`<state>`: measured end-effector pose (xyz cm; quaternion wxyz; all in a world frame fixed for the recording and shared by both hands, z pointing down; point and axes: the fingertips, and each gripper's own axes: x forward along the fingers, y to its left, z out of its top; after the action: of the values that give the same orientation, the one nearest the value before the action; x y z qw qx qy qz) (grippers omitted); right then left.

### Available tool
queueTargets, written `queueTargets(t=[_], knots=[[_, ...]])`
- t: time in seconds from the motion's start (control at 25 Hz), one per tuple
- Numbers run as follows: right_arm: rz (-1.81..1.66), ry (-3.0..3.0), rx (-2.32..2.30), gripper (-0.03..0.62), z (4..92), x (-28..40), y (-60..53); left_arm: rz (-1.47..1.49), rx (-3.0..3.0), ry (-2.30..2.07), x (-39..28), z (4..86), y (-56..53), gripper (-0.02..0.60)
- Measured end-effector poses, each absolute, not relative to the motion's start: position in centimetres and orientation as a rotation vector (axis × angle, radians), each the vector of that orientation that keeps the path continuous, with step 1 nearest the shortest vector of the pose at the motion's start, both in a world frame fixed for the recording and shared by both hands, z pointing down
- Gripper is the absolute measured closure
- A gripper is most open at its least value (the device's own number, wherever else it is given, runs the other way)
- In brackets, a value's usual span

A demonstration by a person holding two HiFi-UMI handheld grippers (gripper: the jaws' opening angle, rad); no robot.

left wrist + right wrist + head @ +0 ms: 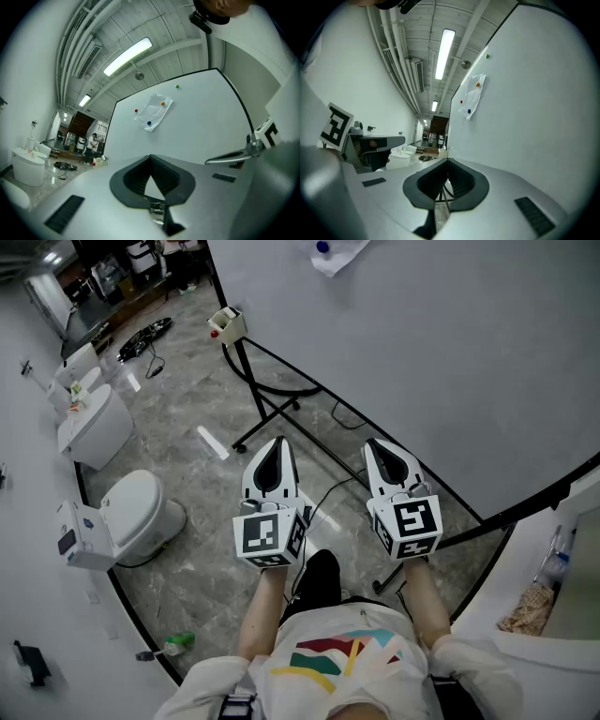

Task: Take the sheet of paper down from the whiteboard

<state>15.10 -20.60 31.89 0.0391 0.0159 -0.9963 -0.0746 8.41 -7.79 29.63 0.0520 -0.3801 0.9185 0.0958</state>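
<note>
Whiteboard [201, 126] carries a crumpled white paper [154, 111], hung askew under coloured magnets [149, 123]. Left gripper [279, 442] and right gripper [373, 443]: jaws closed, empty.

Crumpled white sheet of paper [153, 112] hangs on the whiteboard [201, 126] under 2 magnets [162, 103], high ahead of the left tongs [150, 157] and right tongs [448, 161].

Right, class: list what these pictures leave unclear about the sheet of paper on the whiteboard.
- Head view: the sheet of paper is mostly cut off by the top edge; only a corner and a blue magnet show.
- Left gripper view: any writing on it is too small to read.
- Right gripper view: the whiteboard is seen at a steep slant, squashing the sheet.
</note>
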Motion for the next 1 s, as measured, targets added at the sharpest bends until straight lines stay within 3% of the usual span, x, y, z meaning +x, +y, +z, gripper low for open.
queueTargets(t=[0.28, 0.52, 0.8, 1.0], knots=[[-0.267, -3.083, 0.137, 0.580, 32.9, 10.8, -23.9, 0.258, -1.260, 2.700, 2.6, 31.5, -11.3, 0.538], [-0.170, -3.101, 0.295, 0.580, 37.0, 0.0, -27.1, 0.297, -1.372, 2.634, -10.8, 34.5, -14.3, 0.538], [-0.191, -3.141, 0.671, 0.580, 34.5, -10.4, -25.5, 0.334, -1.666, 2.362, -24.3, 32.0, -16.6, 0.537], [-0.289, -3.184, 0.957, 0.579, 30.4, -12.4, -25.4, 0.352, -1.860, 2.146, -27.5, 28.7, -19.4, 0.537]])
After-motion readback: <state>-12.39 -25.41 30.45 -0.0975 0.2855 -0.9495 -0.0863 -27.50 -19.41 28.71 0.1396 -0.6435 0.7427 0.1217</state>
